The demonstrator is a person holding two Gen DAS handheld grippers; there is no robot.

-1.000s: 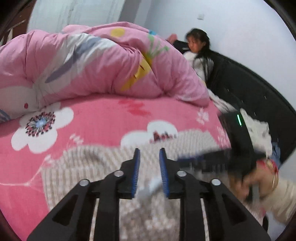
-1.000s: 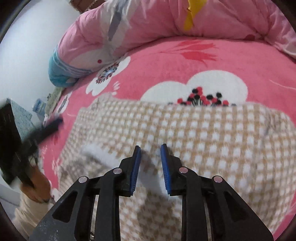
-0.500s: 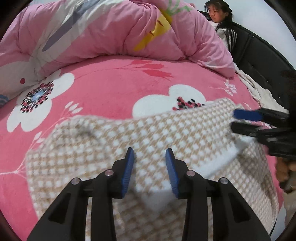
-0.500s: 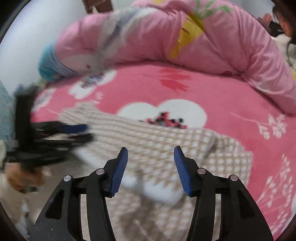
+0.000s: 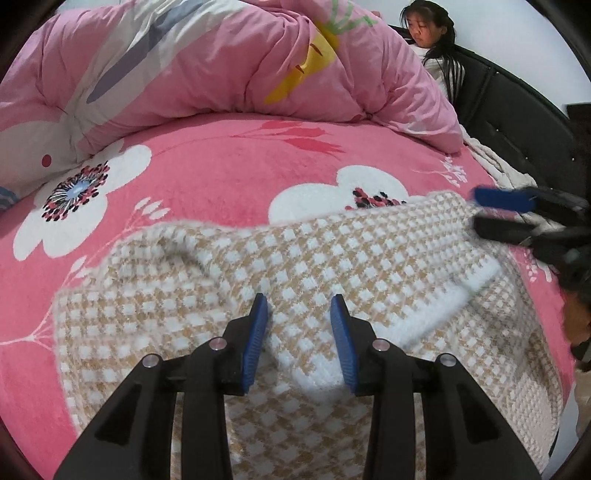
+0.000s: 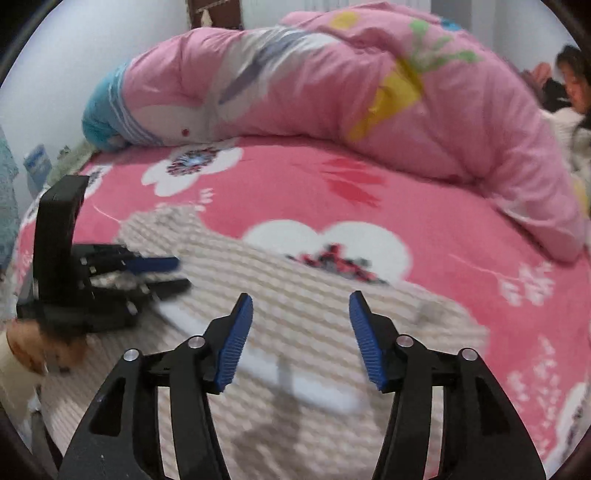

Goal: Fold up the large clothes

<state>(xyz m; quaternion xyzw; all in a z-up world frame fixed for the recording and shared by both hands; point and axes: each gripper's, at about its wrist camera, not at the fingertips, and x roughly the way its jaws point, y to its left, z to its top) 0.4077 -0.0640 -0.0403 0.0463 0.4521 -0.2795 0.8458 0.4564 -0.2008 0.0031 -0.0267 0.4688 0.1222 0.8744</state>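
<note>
A beige-and-white checked knit sweater lies flat on the pink flowered bed cover. One part is folded over, so its white ribbed hem runs across the top. My left gripper hovers just over the hem's corner; the pads stand apart and do not press the cloth. It also shows at the left of the right wrist view as the left gripper. My right gripper is above the sweater with its jaws opening and nothing gripped between them. It appears again at the sweater's far right edge as the right gripper.
A bunched pink duvet fills the far side of the bed. A person sits against the black headboard at the upper right. A hand holds the left gripper at the bed's near left edge.
Both grippers' jaws have spread apart from nearly shut. The left gripper has sunk toward the sweater. The folded flap with the white hem now lies released on the sweater, and the right gripper has lifted.
</note>
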